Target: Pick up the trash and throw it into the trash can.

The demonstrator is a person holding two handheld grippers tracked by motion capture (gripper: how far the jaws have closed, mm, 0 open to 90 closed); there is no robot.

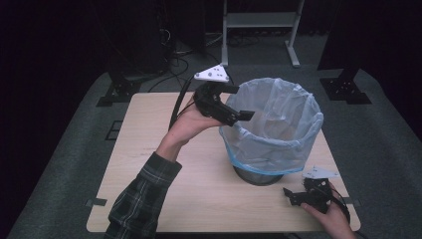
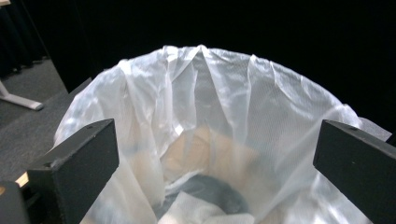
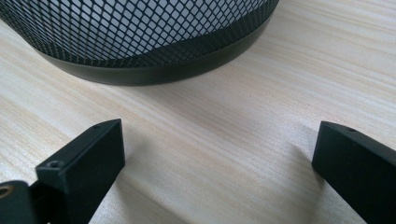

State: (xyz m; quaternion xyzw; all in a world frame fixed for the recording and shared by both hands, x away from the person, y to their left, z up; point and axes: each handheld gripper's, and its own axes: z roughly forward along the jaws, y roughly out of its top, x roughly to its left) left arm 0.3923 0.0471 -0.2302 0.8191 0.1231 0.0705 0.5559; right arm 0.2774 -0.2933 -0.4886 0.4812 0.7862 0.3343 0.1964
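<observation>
Looks like the drop-off part is pretty much done imo. The left tool (image 1: 238, 102) hangs over the near-left rim of the black wire-mesh bin (image 1: 259, 175), which is lined w/ a thin translucent whitish plastic bag (image 1: 293, 107). Its jaws are spread wide w/ nothing between them, so whatever was going in has prob already gone in.

In the left gripper view you look straight down into the bag (image 2: 219, 93). At the bottom there's a crumpled tan, paper-looking piece (image 2: 205, 151), something dark grey (image 2: 212, 191) below it and a bit of white stuff (image 2: 196, 212) nearest the camera. Can't tell exactly what any of it is, the liner hazes everything. The bag is folded over the rim w/ a blue edge hanging outside, and seems seated ok.

The right tool (image 1: 294, 195) is low at the near-right corner of the pale wood-grain worktop (image 1: 149, 149), just beside the bin's base, also spread and empty. In the right gripper view it points at the mesh wall and solid black bottom band (image 3: 154, 70), not touching.

What's left, afaict: pull the left tool back off the rim. No loose scraps on the worktop that I can see.
</observation>
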